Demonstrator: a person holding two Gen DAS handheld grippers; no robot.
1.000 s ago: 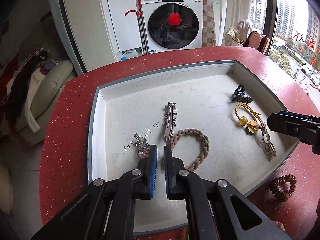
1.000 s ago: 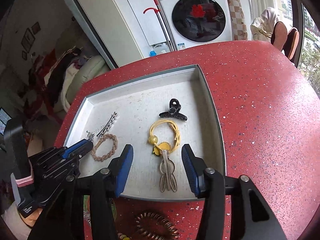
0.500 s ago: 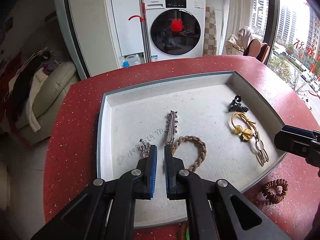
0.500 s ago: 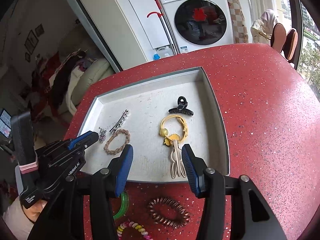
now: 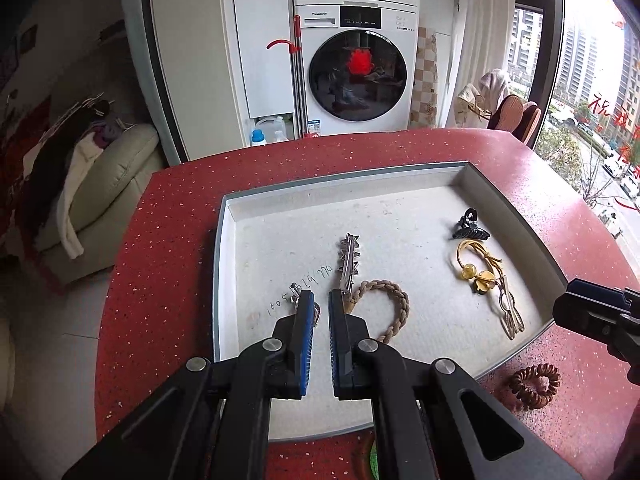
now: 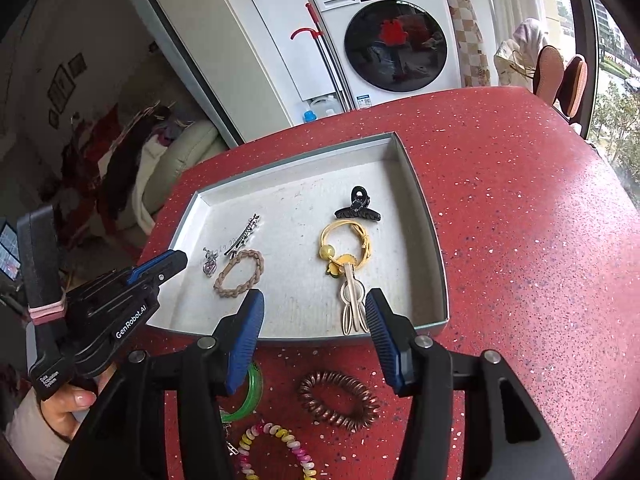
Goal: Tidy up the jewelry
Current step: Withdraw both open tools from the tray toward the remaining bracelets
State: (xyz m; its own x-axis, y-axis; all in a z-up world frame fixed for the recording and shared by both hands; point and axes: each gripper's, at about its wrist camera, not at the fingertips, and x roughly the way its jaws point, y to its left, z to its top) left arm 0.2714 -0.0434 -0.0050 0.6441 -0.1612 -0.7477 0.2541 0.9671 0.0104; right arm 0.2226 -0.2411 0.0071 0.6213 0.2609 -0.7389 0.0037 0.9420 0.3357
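A shallow grey tray (image 5: 226, 264) (image 6: 430, 248) on the red table holds a silver star clip (image 5: 349, 262), a braided beige hair tie (image 5: 390, 310) (image 6: 240, 274), a small pendant (image 6: 209, 264), a black claw clip (image 5: 470, 226) (image 6: 357, 208), a yellow hair tie (image 5: 474, 264) (image 6: 344, 246) and a beige rabbit clip (image 5: 510, 314) (image 6: 353, 306). My left gripper (image 5: 318, 300) is nearly shut and empty above the tray's near left. My right gripper (image 6: 315, 312) is open and empty above the tray's near edge.
On the table before the tray lie a brown spiral hair tie (image 6: 339, 400) (image 5: 534, 390), a green bangle (image 6: 250, 394) and a multicoloured spiral tie (image 6: 276, 452). A washing machine (image 5: 356, 68) and a sofa (image 5: 100, 184) stand beyond the table.
Both grippers have pulled back and up from the tray, so more of the table and room shows. The loose pieces in front of the tray have come into the right wrist view.
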